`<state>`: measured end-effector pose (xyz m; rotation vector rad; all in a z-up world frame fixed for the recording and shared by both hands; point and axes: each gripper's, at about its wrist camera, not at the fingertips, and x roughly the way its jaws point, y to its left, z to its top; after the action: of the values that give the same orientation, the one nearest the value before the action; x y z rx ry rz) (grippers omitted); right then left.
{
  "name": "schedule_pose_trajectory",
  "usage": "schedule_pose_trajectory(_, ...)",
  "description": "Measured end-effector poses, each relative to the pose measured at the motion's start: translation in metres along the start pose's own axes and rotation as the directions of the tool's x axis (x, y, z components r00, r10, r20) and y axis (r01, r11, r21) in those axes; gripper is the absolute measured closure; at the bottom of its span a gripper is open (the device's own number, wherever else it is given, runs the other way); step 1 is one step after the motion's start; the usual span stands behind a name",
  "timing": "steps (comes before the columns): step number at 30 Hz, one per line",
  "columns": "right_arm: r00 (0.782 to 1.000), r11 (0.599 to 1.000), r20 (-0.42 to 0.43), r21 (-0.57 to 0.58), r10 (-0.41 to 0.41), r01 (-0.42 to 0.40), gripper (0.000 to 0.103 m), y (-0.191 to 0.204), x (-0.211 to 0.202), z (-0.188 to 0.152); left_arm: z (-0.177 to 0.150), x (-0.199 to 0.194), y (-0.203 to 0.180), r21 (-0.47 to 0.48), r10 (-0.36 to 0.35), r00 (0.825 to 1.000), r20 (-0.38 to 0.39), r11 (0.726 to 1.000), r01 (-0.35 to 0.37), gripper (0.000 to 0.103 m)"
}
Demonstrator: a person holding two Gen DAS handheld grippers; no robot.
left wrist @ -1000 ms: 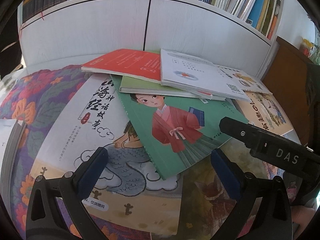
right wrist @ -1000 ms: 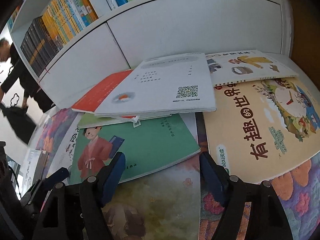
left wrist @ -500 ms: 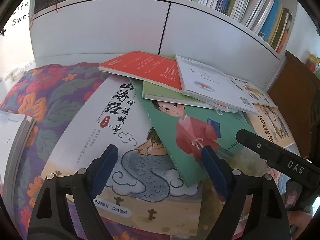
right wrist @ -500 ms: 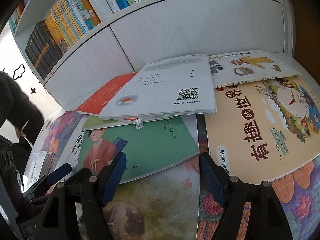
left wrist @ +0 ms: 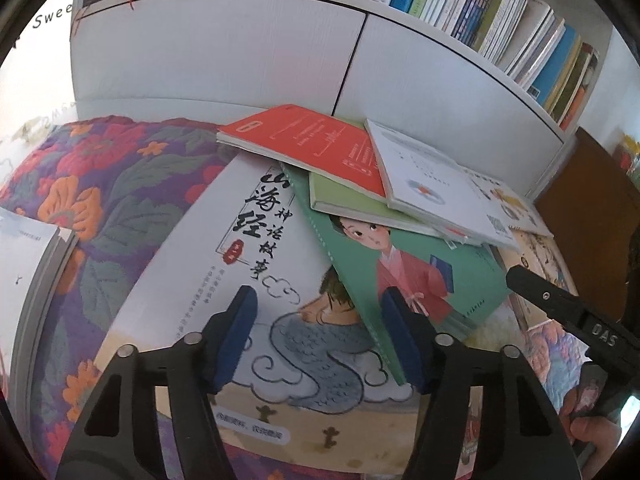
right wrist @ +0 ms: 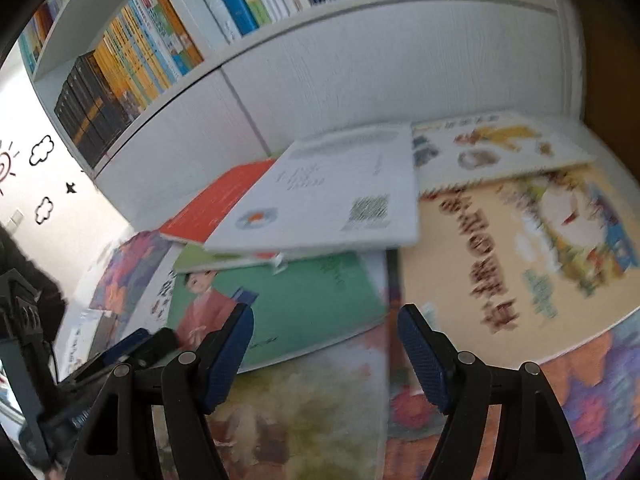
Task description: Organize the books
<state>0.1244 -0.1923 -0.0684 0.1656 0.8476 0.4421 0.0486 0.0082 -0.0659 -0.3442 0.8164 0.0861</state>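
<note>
A loose heap of books lies on a floral cloth. A white book with a mermaid drawing [left wrist: 208, 280] is lowest. A green book showing a child in a red robe [left wrist: 420, 268] lies across it. Further back are a red book [left wrist: 312, 140] and a white booklet [left wrist: 432, 188]. My left gripper [left wrist: 320, 320] hovers over the mermaid book and the green book's corner; its jaws are closing and the pads press on nothing. My right gripper [right wrist: 326, 344] stands open above the green book's [right wrist: 304, 300] near edge, beside a beige picture book [right wrist: 520, 260].
A white cabinet [left wrist: 240, 52] carries a shelf of upright books [left wrist: 480, 12] behind the heap. Brown furniture [left wrist: 592, 200] stands at the right. A white stack [left wrist: 24, 264] lies at the cloth's left edge. A person in dark clothes [right wrist: 24, 280] is at the far left.
My left gripper's jaws have come much closer together, and it has shifted left, toward the mermaid book. The right view has gone blurred but is framed almost the same.
</note>
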Motion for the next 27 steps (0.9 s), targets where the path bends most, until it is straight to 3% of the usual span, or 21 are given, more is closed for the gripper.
schedule_pose_trajectory(3, 0.999, 0.999, -0.005, 0.022, 0.036, -0.036, 0.032, -0.007, 0.007, 0.001, 0.001, 0.002, -0.005, 0.028, -0.044, 0.999, -0.008, 0.999, 0.045, 0.044)
schedule_pose_trajectory(7, 0.996, 0.995, -0.010, -0.039, 0.086, -0.087, 0.034, 0.005, 0.018, 0.008, -0.004, 0.006, -0.032, 0.161, -0.092, 0.995, -0.028, 0.982, 0.095, 0.044)
schedule_pose_trajectory(9, 0.999, 0.993, -0.050, -0.111, 0.022, -0.027, 0.033, 0.016, 0.030, 0.006, -0.008, 0.005, -0.041, 0.216, -0.088, 0.996, -0.026, 0.972, 0.091, 0.043)
schedule_pose_trajectory(11, 0.999, 0.986, -0.050, -0.166, -0.017, 0.009, 0.033, 0.024, 0.030, 0.004, -0.005, 0.006, -0.039, 0.202, -0.096, 0.995, -0.035, 0.974, 0.101, 0.043)
schedule_pose_trajectory(14, 0.996, 0.993, -0.070, -0.105, 0.052, -0.059, 0.033, 0.014, 0.028, 0.008, 0.002, 0.007, -0.030, 0.159, -0.143, 0.988, -0.062, 0.976, 0.151, 0.043)
schedule_pose_trajectory(18, 0.979, 0.983, -0.120, -0.056, 0.165, -0.173, 0.033, 0.009, 0.024, 0.007, 0.004, 0.004, -0.027, 0.197, -0.097, 0.993, -0.075, 0.974, 0.110, 0.043)
schedule_pose_trajectory(22, 0.971, 0.974, -0.178, -0.132, 0.158, -0.183, 0.033, 0.031, 0.017, -0.008, 0.003, -0.011, -0.020, 0.255, -0.066, 0.995, -0.078, 0.963, 0.084, 0.043)
schedule_pose_trajectory(27, 0.954, 0.965, -0.233, -0.135, 0.188, -0.223, 0.033, 0.046, 0.008, -0.026, -0.011, -0.032, -0.007, 0.336, -0.051, 0.993, -0.108, 0.938, 0.085, 0.043)
